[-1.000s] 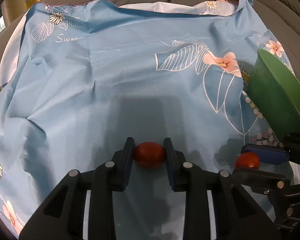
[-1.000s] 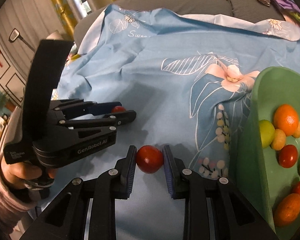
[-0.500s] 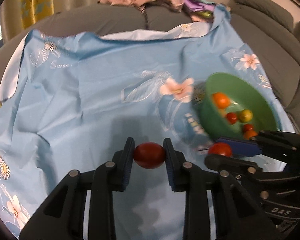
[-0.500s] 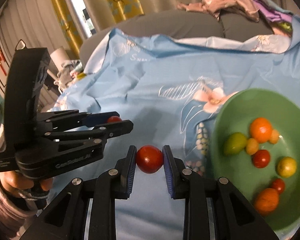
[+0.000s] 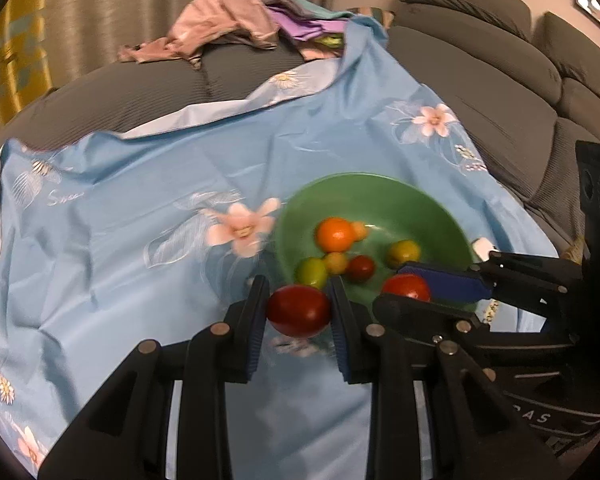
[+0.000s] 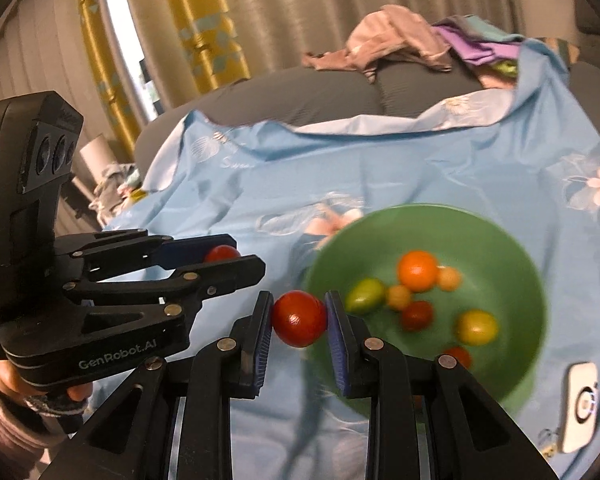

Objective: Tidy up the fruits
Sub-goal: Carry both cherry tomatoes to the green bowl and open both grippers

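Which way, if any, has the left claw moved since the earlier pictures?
Yes. The left claw, shut on its red tomato, has risen off the blue cloth and swung right toward the green bowl.

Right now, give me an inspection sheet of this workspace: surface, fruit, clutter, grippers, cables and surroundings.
Surface: blue floral cloth spread over a grey sofa, wrinkled.
Job's things: green bowl holds an orange, some green, yellow and red small fruits; two red tomatoes are in the grippers.
Clutter: small white device on the cloth beside the bowl; heap of clothes on the sofa back.
Grippers: left gripper shut on a dark red tomato; right gripper shut on a bright red tomato.
Cables: nothing seen.
Surroundings: beige and yellow curtains behind.
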The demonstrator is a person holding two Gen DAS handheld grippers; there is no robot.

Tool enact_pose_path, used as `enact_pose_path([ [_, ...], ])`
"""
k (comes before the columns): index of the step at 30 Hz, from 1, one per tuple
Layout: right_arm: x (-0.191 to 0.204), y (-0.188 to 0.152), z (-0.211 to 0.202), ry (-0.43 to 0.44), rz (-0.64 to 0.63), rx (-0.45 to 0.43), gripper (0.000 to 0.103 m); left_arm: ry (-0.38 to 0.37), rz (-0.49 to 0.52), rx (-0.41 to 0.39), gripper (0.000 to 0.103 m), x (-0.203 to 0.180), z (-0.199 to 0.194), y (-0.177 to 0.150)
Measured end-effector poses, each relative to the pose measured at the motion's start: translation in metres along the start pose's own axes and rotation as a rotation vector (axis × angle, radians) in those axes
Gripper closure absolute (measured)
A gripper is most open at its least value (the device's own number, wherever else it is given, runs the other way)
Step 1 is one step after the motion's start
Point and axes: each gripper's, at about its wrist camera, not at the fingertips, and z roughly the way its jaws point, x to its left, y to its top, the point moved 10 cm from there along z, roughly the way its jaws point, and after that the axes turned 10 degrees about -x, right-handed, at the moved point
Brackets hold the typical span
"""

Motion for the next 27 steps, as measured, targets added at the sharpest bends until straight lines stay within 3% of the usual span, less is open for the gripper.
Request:
enact_pose_path([
  [9,-0.045,-0.003,-0.016,-0.080,0.050,-0.010,0.074,-0.054,0.041,0.030,0.074,-0.036,0.020,0.005],
  [27,-0.085,-0.021,-0.007,-0.170,0.073,0.051,0.074,-0.051,0.058,0.165,0.073,-0.050,0.063,-0.017],
])
